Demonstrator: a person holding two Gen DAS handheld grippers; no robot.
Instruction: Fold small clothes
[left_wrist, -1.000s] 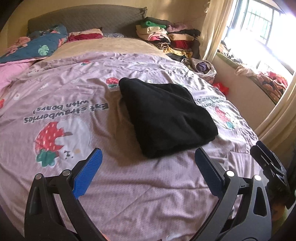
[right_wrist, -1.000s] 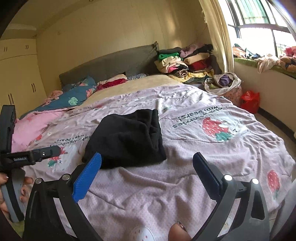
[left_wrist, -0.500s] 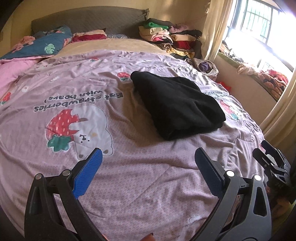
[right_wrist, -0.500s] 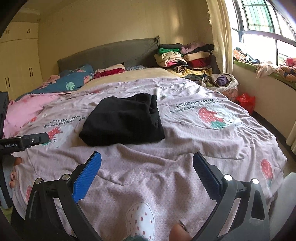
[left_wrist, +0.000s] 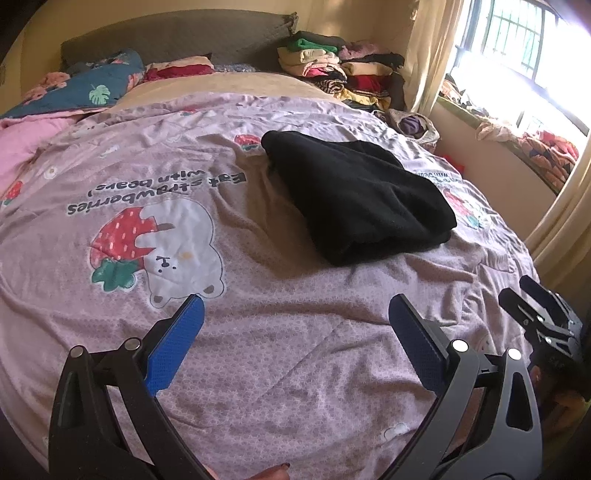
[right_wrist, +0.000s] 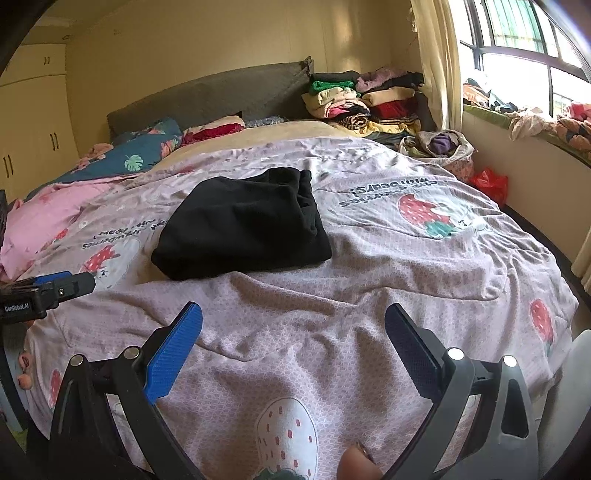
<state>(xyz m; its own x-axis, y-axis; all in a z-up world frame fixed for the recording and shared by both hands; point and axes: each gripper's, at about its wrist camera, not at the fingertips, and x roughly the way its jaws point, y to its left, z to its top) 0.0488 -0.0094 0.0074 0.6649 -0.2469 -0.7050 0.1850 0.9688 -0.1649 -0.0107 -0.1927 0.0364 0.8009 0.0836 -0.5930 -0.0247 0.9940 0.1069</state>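
Both grippers stand wide apart at the jaws and hold nothing. Left gripper (left_wrist: 295, 306) hangs over the near part of the lilac quilt (left_wrist: 288, 350), its blue pads (left_wrist: 173, 347) clear of the cloth. Right gripper (right_wrist: 293, 314) hangs likewise over the quilt's rumpled near edge, with blue pads (right_wrist: 173, 354) also off the fabric. At about 1 o'clock from the left gripper, well apart from it, lies the folded black garment (left_wrist: 358, 195), flat on the quilt; from the right wrist view it sits at about 11 o'clock (right_wrist: 243, 229). At 10 o'clock of the left gripper is the strawberry bear print (left_wrist: 159, 243). Farther out, at 12 to 1 o'clock, a stack of folded clothes (left_wrist: 332, 70) rests by the grey headboard (left_wrist: 177, 40).
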